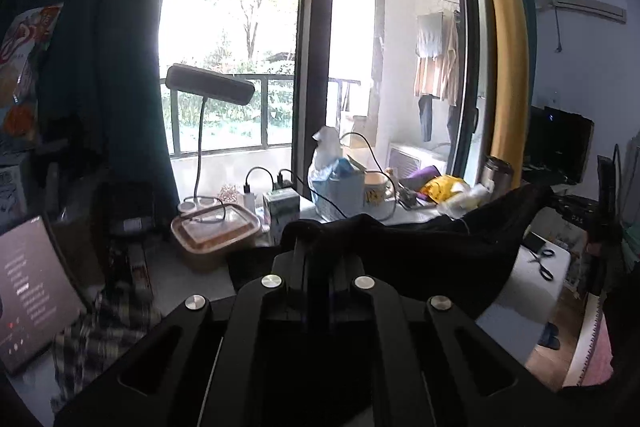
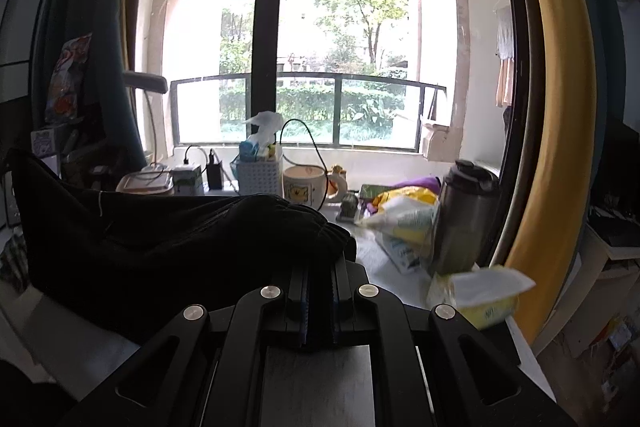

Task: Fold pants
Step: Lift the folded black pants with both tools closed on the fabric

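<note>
1. Both black two-finger grippers, left gripper point(image 1: 318, 247) and right gripper point(image 2: 320, 259), are pinching the black fabric pants point(image 2: 160, 239), hanging stretched between them.
2. You are risking sweeping the steel lidded tumbler point(image 2: 464, 215), just right of the pants.

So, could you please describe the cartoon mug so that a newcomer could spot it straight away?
Start at the big balcony window and drop to the cluttered desk beneath it. Right of the white perforated basket stands the cream mug. Unlike the steel tumbler farther right, it is squat, with a yellow cartoon on its side.
</note>
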Motion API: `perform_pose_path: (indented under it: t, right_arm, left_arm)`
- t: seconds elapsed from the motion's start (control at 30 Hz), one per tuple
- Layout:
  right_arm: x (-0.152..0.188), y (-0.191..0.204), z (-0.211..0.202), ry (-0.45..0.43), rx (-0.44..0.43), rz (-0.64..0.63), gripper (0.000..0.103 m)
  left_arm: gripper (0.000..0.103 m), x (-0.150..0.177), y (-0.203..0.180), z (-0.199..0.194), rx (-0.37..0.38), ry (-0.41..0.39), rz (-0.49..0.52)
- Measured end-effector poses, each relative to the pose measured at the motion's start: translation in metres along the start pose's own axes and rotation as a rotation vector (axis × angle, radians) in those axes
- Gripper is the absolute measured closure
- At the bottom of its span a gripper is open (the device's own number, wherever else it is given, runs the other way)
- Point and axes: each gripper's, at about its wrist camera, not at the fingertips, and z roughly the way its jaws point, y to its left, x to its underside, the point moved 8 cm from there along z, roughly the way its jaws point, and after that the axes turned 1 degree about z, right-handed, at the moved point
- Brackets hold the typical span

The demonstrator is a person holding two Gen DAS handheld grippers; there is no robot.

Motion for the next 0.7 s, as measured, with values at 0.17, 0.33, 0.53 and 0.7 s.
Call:
perform_pose_path:
  t: [0.17, 0.33, 0.53, 0.7]
  right_arm:
    - [-0.014, -0.011, 0.035, 0.028, -0.001, 0.034, 0.095]
    - [-0.021, -0.017, 0.083, 0.084, -0.007, 0.045, 0.095]
    - [-0.024, -0.020, 0.145, 0.162, -0.010, 0.048, 0.095]
    - [-0.015, -0.025, 0.197, 0.244, -0.015, 0.069, 0.095]
  left_arm:
    - [0.098, -0.010, 0.020, 0.039, -0.012, -0.002, -0.024]
    - [0.098, -0.011, 0.038, 0.084, -0.005, 0.035, -0.044]
    - [0.098, -0.006, 0.067, 0.147, -0.007, 0.095, -0.086]
    - [0.098, 0.004, 0.087, 0.195, -0.011, 0.164, -0.104]
